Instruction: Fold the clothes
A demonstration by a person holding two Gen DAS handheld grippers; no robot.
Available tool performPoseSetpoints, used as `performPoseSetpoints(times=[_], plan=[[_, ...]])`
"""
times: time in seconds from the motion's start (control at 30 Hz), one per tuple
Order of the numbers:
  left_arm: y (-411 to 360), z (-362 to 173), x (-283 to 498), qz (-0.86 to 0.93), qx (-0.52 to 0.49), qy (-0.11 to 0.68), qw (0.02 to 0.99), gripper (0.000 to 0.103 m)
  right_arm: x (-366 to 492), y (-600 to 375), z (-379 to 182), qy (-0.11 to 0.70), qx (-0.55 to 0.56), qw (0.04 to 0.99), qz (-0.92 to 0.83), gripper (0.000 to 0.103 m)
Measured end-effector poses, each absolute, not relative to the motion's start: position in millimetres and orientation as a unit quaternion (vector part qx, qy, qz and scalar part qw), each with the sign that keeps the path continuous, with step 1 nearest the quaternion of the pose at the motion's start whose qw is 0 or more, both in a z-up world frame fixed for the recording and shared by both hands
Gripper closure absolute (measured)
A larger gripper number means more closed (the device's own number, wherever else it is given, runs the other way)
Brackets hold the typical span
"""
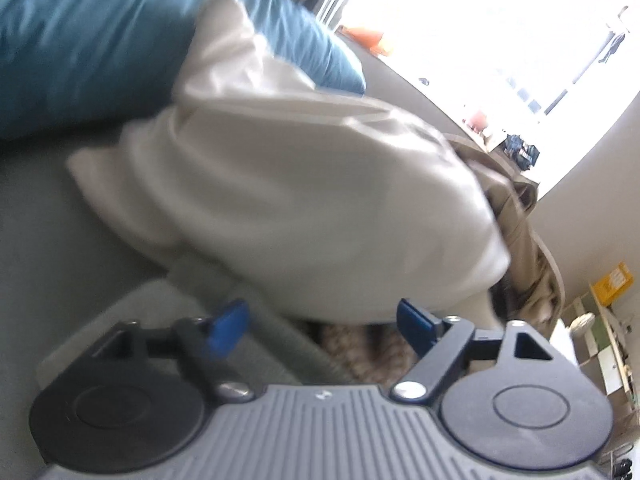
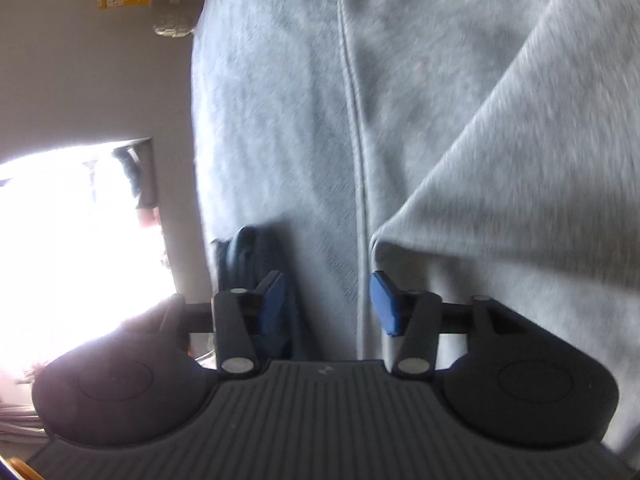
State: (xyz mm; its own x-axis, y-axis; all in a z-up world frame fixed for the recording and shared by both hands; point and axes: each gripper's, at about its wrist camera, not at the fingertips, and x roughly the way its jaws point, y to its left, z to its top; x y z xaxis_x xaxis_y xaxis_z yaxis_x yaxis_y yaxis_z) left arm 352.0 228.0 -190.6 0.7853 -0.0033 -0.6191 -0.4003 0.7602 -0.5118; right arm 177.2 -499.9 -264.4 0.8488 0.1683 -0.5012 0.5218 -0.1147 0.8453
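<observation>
Left gripper [image 1: 322, 326]: released; blue pads wide apart, nothing between them; points across the grey surface toward the white cloth.
White cloth [image 1: 288, 200]: bulky, creased heap in the middle of the left view, just beyond the left pads, not touching them; blurred.
Blue cloth [image 1: 120, 40]: behind the white cloth, upper left, partly covered by it.
Tan cloth [image 1: 528, 248]: crumpled, tucked against the white cloth's right edge.
Grey surface [image 1: 60, 248]: flat, under the heap.
Window [image 1: 500, 20]: bright, washed out, upper right.
Yellow box [image 1: 612, 284]: on the far wall, right edge.
Right gripper [image 2: 328, 306]: released; pads parted, bare gap between them; close over the grey cloth.
Grey cloth [image 2: 500, 160]: fleecy, fills most of the right view; a seam runs top to bottom; a folded edge ends just above the right-hand pad; contact cannot be told.
Dark item [image 2: 244, 256]: behind the left-hand pad; too blurred to identify.
</observation>
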Motion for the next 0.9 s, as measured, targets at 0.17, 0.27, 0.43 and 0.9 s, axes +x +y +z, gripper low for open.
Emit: performPoseSetpoints(times=[0.17, 0.27, 0.43, 0.9], plan=[[235, -165, 336, 0.119, -0.312, 0.326, 0.884, 0.016, 168, -485, -234, 0.234, 0.731, 0.636, -0.077, 0.053], [239, -157, 320, 0.135, -0.282, 0.368, 0.876, 0.016, 174, -461, -222, 0.283, 0.722, 0.630, -0.041, 0.052], [251, -154, 286, 0.169, -0.222, 0.413, 0.867, 0.016, 198, -389, -223, 0.385, 0.703, 0.598, 0.021, 0.052], [293, -219, 292, 0.091, -0.152, 0.451, 0.875, 0.013, 354, -10, -183, 0.531, 0.101, 0.747, 0.388, 0.052]])
